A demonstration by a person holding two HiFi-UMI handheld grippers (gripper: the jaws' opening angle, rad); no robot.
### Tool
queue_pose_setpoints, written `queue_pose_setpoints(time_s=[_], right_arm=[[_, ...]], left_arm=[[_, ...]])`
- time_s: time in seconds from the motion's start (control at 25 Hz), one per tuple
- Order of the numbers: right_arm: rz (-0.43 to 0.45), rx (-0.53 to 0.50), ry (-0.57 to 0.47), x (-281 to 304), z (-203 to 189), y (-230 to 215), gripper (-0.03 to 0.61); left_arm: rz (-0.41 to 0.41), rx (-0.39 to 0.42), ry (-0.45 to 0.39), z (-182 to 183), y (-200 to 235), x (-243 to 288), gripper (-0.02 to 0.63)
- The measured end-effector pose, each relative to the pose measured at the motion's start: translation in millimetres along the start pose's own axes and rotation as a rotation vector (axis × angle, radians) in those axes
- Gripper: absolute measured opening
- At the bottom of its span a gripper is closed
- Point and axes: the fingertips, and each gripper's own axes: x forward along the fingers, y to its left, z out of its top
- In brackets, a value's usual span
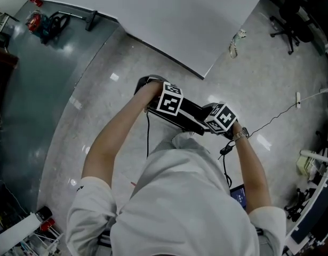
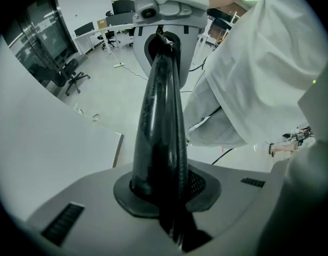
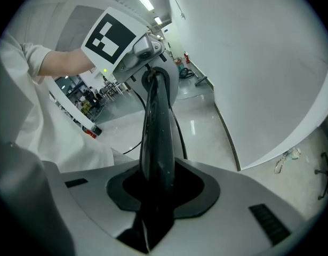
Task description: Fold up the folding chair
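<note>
Head view is showing a person's white shirt [image 1: 180, 207] nearest. Beyond it, the left claw [image 1: 156, 107] and right claw [image 1: 205, 126] are each clenching an end of the folding chair [image 1: 188, 112], which is hanging between them above the floor [image 1: 100, 89] near a white panel [image 1: 180, 15].
</note>
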Motion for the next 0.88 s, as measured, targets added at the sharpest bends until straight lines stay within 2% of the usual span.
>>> queue_pose_setpoints(time_s=[0.2,0.4,0.88], right_arm=[[0.008,-0.001,-0.007,-6.9,1.6,-27.5,0.097],[0.012,0.024,-0.012,-8.4,5.2,-40.8,0.097],[-0.022,0.153,-0.003,6.8,35.0,-75.9,0.097]], left_arm=[[-0.016,-0.014,0.008,4.4,27.1,1.0,0.067],[-0.044,0.006,0.009,3.2,42.4,1.2,0.067],[-0.110,0.138,-0.026,-26.9,89.7,8.3,0.066]])
